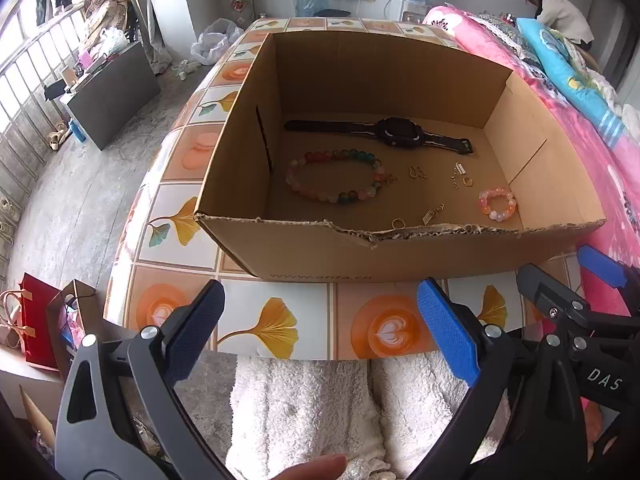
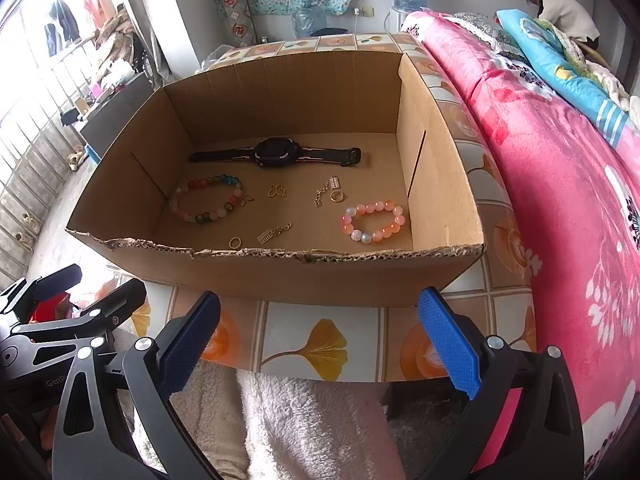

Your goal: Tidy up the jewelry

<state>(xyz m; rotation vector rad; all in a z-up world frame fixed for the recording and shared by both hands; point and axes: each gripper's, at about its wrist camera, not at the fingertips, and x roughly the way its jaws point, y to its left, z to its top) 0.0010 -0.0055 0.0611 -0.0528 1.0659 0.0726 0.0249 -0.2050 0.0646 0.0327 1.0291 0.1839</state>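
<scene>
An open cardboard box stands on a tiled tabletop. Inside lie a black watch, a multicoloured bead bracelet, a small pink bead bracelet, a gold butterfly charm, gold rings and small chain charms. My left gripper is open and empty, in front of the box. My right gripper is open and empty too, also in front of the box; it shows at the right edge of the left wrist view.
The table carries a ginkgo-leaf and latte pattern. A bed with a pink blanket runs along the right. White fluffy fabric lies below the grippers. A red bag stands on the floor at left. A person is at the far back.
</scene>
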